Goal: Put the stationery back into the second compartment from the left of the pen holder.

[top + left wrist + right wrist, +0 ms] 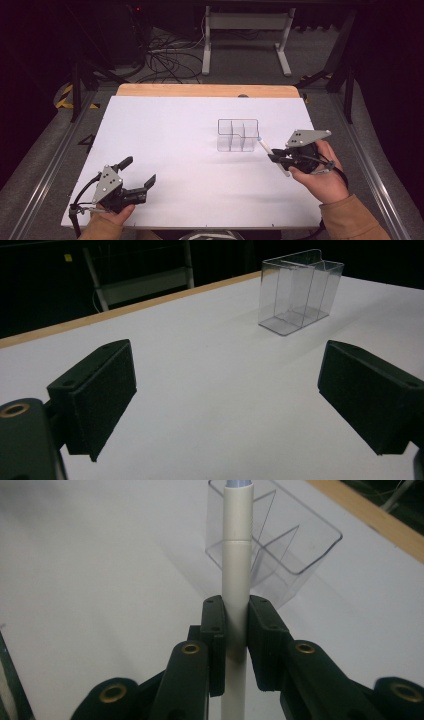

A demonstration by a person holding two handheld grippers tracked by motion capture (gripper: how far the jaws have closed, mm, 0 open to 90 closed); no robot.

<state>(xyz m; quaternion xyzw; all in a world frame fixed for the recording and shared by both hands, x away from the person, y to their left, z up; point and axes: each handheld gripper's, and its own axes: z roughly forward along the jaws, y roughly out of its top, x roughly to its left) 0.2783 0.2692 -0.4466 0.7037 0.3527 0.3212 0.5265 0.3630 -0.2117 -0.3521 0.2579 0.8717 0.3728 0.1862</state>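
Pen (236,570) sits clamped in my right gripper (274,158), tip pointing far-left twd the clear box (238,135), tip just beside its right near corner. Box stands upright on the white table (165,150), right of centre, w/ dividers inside. My left gripper (140,172) is near-left over the table, jaws wide, holding nothing.

The organizer (238,135) looks like clear, glossy hard plastic with thin smooth walls; the pen (236,570) is a smooth off-white plastic barrel with a soft sheen; the table (165,150) has a matt white top, with a pale wood strip along its far edge; the right gripper (236,625) and left gripper (225,400) have matt black plastic jaws with brass-coloured metal inserts.
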